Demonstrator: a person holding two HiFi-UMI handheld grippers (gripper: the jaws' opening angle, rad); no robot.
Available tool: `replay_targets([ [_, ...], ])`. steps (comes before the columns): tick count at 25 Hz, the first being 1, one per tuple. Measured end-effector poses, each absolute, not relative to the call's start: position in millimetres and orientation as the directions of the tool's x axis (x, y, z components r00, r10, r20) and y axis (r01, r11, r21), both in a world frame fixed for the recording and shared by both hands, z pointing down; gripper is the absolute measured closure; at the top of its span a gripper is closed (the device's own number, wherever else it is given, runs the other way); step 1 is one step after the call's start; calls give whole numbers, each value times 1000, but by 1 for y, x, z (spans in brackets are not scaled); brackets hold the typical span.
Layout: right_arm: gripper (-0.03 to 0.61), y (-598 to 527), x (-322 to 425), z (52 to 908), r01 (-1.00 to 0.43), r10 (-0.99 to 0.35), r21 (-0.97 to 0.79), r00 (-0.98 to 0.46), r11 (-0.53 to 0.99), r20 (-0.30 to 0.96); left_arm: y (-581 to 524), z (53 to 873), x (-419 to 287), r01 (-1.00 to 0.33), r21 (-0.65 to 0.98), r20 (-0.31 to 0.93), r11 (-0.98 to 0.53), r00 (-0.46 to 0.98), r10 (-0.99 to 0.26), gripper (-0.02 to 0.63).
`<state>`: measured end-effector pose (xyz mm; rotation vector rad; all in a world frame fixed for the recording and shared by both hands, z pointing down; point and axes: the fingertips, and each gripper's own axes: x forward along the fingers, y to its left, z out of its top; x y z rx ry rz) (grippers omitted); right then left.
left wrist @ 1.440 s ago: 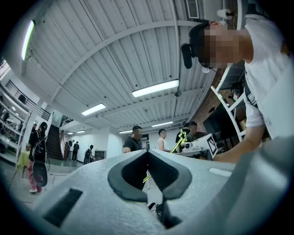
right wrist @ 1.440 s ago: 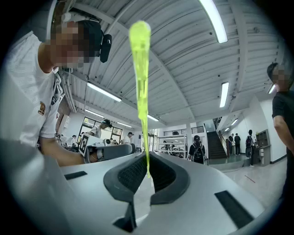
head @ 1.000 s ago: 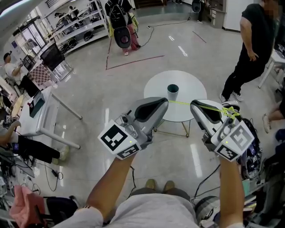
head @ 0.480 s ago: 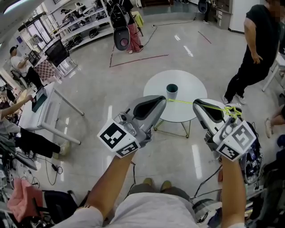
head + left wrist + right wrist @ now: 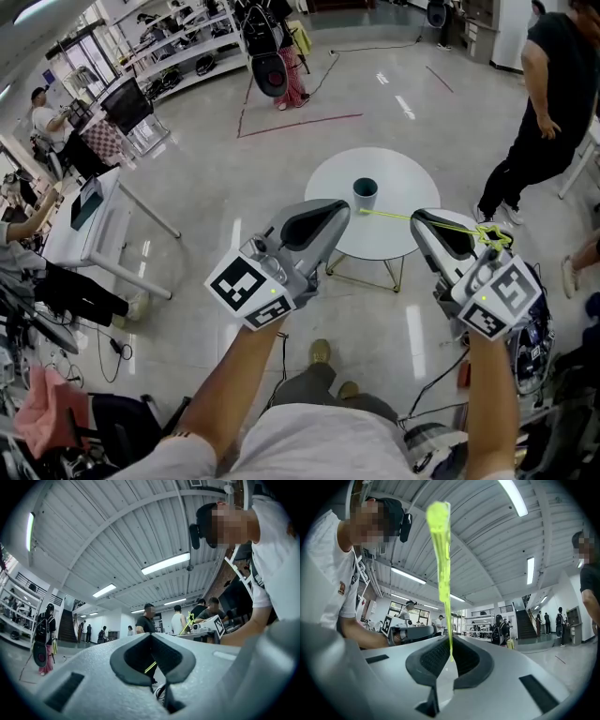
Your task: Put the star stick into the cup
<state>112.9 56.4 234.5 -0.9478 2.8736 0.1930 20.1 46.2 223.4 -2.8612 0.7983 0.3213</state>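
Observation:
A thin yellow-green star stick lies almost level in my right gripper, which is shut on it. Its star sits back over the gripper's body, and its thin end points at the dark teal cup. The cup stands upright on a small round white table ahead of me. In the right gripper view the stick rises from the closed pads. My left gripper hovers to the left of the stick, shut and empty. The left gripper view shows the star beyond its jaws.
A person in black stands just right of the table. A white desk with seated people is at the left, with shelves behind it. A dark bag and cables lie on the floor at my right.
Both grippers keep their places, the stick still held. The view has shifted slightly and one of my feet has stepped forward. The person in black has moved a little.

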Motion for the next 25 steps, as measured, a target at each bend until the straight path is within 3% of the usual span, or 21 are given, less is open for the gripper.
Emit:
replay_targets([
  [25,557,-85,91,247,-668,-667,130,-743,733,-58,-108,226,-7,-472,-106,-251,-875,864,-436,600],
])
